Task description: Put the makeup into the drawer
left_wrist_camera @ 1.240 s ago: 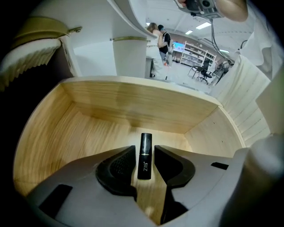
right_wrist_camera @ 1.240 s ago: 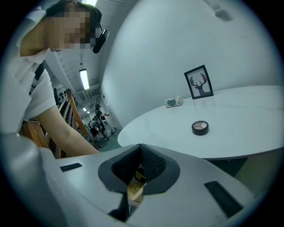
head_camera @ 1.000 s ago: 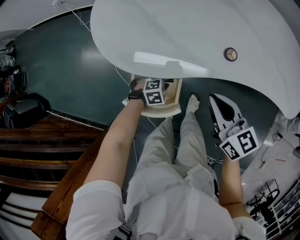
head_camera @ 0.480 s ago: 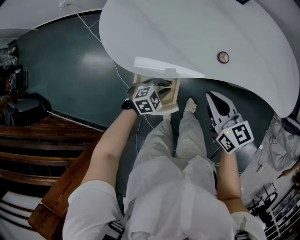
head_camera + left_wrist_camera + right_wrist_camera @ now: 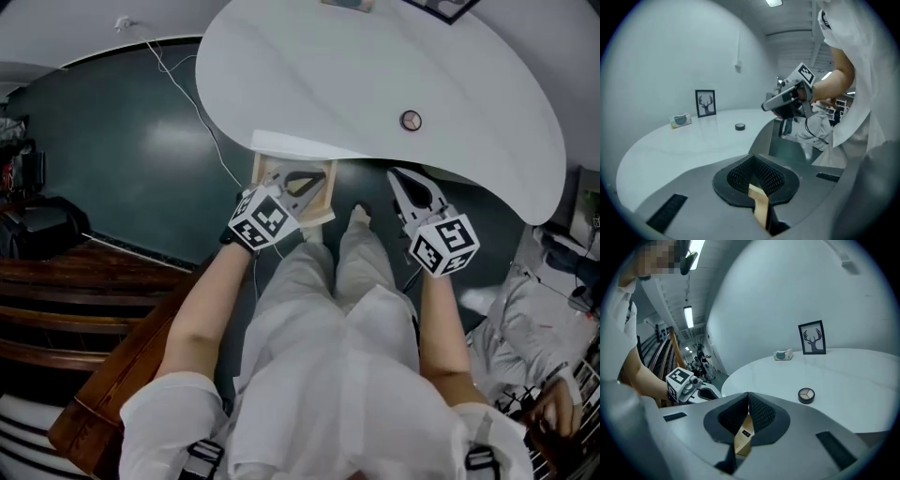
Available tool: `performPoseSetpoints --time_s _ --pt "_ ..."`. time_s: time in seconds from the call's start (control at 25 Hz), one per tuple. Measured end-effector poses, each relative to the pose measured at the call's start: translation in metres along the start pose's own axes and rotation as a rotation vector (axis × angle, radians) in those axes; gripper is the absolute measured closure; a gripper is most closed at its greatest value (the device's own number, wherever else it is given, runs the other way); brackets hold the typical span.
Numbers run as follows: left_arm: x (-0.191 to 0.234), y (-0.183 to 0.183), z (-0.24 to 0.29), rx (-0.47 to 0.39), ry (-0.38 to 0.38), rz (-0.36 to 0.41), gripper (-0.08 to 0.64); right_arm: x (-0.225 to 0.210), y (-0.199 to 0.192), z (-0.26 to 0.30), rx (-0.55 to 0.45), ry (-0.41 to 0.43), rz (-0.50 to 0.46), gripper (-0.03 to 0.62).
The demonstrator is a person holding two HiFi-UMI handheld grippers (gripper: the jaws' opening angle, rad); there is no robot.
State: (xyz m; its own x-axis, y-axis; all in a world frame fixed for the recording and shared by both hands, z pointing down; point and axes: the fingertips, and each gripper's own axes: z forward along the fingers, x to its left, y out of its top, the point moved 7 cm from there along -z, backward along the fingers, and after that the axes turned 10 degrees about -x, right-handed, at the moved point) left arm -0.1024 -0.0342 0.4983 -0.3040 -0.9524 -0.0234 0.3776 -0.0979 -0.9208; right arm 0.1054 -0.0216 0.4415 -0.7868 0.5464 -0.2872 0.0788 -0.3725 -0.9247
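Observation:
A round makeup compact (image 5: 411, 120) lies on the white table (image 5: 309, 75), also seen as the compact (image 5: 739, 126) and the compact (image 5: 806, 395) with tan shades. Under the table's near edge a wooden drawer (image 5: 328, 199) stands pulled out. My left gripper (image 5: 311, 180) hangs over the drawer, shut with nothing between its pads (image 5: 761, 180). My right gripper (image 5: 396, 176) hovers by the table edge to the right of the drawer, below the compact, shut and empty too. The drawer's inside is mostly hidden by the left gripper.
A framed deer picture (image 5: 813, 337) and a small packet (image 5: 783, 354) stand at the table's far side. The person's legs and a shoe (image 5: 359, 217) are below the drawer. Wooden stairs (image 5: 56, 309) lie at the left. A cable (image 5: 187, 94) runs over the dark floor.
My left gripper has lifted up from inside the drawer and its jaws have gone from wide apart to shut. The right gripper has held its place.

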Motion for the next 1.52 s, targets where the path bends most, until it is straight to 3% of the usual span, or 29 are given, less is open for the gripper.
performPoseSetpoints --time_s 0.24,0.64,0.96,1.16,1.52 --pt "0.016 0.058 -0.012 -0.131 0.096 -0.010 0.543 -0.011 0.017 0.000 0.006 -0.019 -0.030 0.582" --pt "0.040 0.105 -0.007 -0.183 0.171 -0.005 0.541 -0.035 0.021 0.001 0.073 -0.074 -0.060 0.581" --pt "0.054 0.115 0.007 -0.233 0.234 -0.081 0.541 -0.053 0.028 0.009 0.118 -0.070 -0.113 0.579" --pt "0.065 0.115 0.019 -0.219 0.258 -0.115 0.541 -0.076 0.026 0.019 0.170 -0.060 -0.142 0.510" --pt "0.074 0.103 0.051 -0.178 0.212 -0.117 0.541 -0.116 0.013 0.048 0.324 -0.044 -0.256 0.416"
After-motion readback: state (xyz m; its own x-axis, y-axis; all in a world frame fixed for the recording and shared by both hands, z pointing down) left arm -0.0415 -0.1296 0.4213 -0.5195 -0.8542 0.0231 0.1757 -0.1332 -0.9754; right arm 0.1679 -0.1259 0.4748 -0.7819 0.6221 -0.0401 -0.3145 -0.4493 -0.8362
